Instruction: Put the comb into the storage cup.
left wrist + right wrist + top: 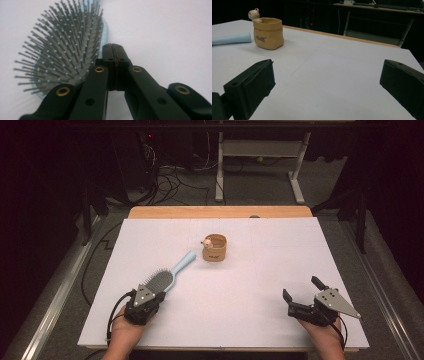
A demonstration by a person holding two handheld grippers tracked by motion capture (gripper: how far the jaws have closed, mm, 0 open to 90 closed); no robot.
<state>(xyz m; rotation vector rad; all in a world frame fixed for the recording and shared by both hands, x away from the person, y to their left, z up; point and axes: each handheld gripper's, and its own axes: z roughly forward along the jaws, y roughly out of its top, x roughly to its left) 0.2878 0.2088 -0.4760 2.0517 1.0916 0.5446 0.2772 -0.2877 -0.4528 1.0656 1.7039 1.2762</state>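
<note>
A light blue hairbrush (167,273) lies bristles up on the white table (250,270), its handle pointing up and right toward a tan sack-shaped pot (214,247) with a small bear figure on its rim. My left gripper (150,296) is shut with nothing in it, its tips right beside the brush head (62,50). In the left gripper view the closed jaws (114,52) sit just right of the bristles. My right gripper (302,289) rests at the front right, open and holding nothing. Its view has the pot (268,32) and the brush handle tip (232,38) far off at the left.
A wooden edge (220,212) runs along the table's far side. Beyond it stand a white frame's legs (297,170) and cables on the dark floor. Metal rails (55,300) flank the table.
</note>
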